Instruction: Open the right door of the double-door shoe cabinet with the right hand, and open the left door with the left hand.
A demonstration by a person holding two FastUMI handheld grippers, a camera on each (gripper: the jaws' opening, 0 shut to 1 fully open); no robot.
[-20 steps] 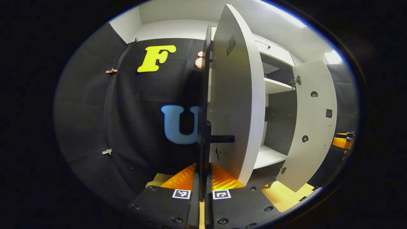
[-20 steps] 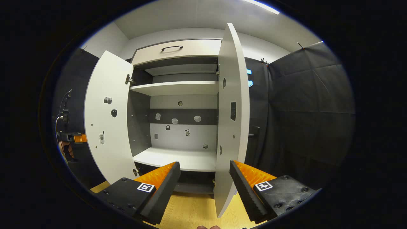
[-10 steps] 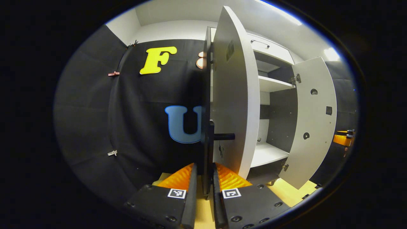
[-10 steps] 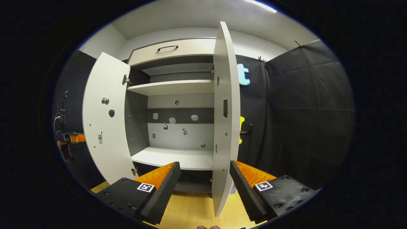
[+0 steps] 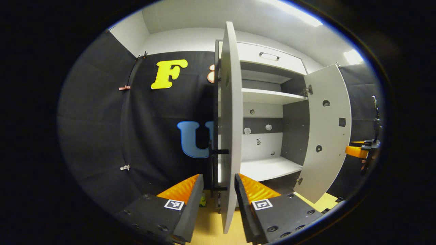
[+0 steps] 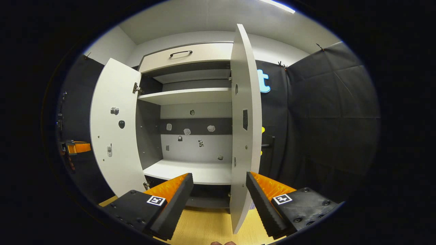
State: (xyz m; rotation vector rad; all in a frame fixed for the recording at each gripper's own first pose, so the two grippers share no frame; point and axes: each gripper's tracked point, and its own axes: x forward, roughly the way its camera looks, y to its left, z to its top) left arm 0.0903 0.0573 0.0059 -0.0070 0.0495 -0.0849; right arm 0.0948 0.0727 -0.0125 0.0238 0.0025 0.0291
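Holding our left hand-held gripper (image 5: 218, 199) wide open, we touch nothing; the left door (image 5: 231, 129) stands edge-on between its fingers. Our right hand-held gripper (image 6: 219, 197) gapes too, empty, near the open right door (image 6: 246, 136).
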